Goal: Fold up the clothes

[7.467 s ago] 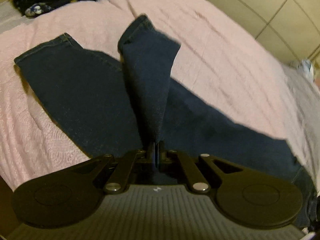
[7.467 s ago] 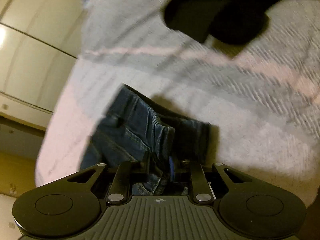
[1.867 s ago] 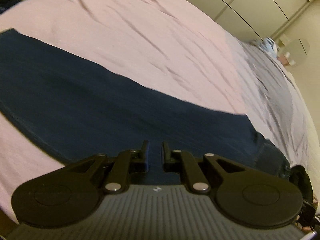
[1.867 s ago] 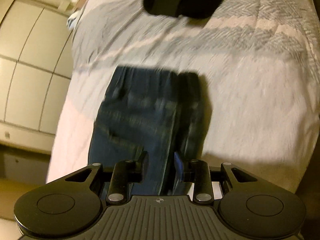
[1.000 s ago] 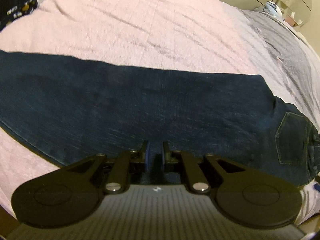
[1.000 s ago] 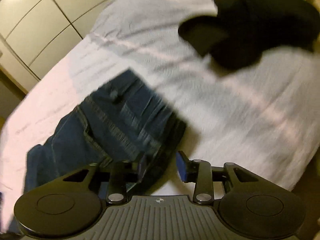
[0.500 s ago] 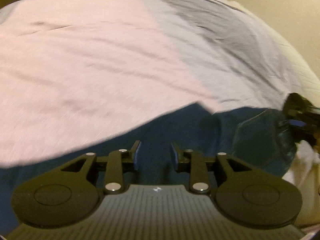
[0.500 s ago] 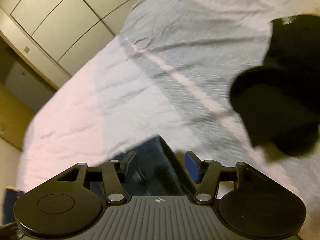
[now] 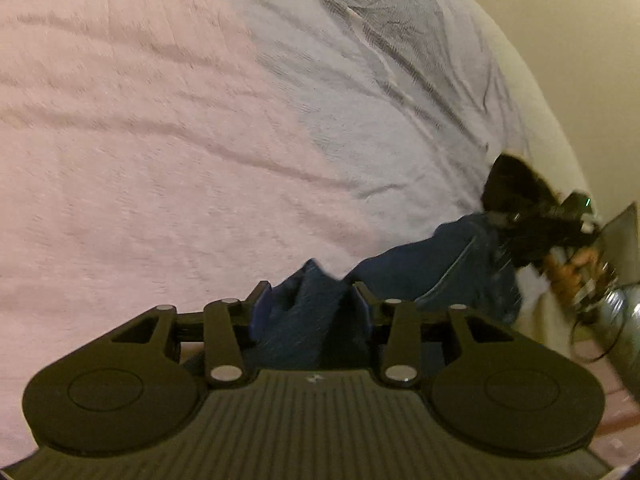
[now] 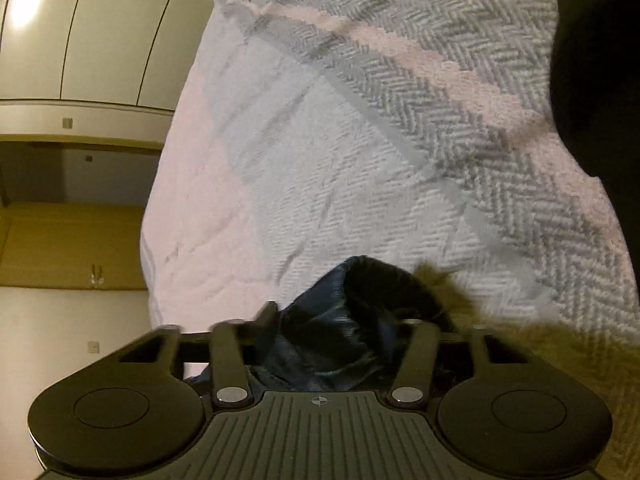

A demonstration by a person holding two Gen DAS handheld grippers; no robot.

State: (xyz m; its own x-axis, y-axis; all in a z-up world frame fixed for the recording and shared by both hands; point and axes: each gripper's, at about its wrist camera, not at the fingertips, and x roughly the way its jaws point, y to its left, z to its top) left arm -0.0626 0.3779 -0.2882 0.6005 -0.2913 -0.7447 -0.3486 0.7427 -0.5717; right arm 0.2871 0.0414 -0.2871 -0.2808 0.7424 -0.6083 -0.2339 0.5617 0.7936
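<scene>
1. Denim jeans (image 9: 436, 264): on pink-and-grey bedspread (image 9: 160, 140), waist end bunched.
2. Left gripper (image 9: 308, 300): jaws parted, lately opened, fold of denim between; pressing uncertain.
3. Right gripper (image 10: 340, 320): jaws just narrowing around waistband; grip unconfirmed.
4. Advice: clamp both fully before lifting; carry level, edges aligned, clear of black garment (image 10: 596, 72).

Ahead of your left fingers (image 9: 362, 300) bedspread (image 9: 160, 160) lies bare; beyond your right fingers (image 10: 268, 314), black garment (image 10: 596, 80) blocks far right.
</scene>
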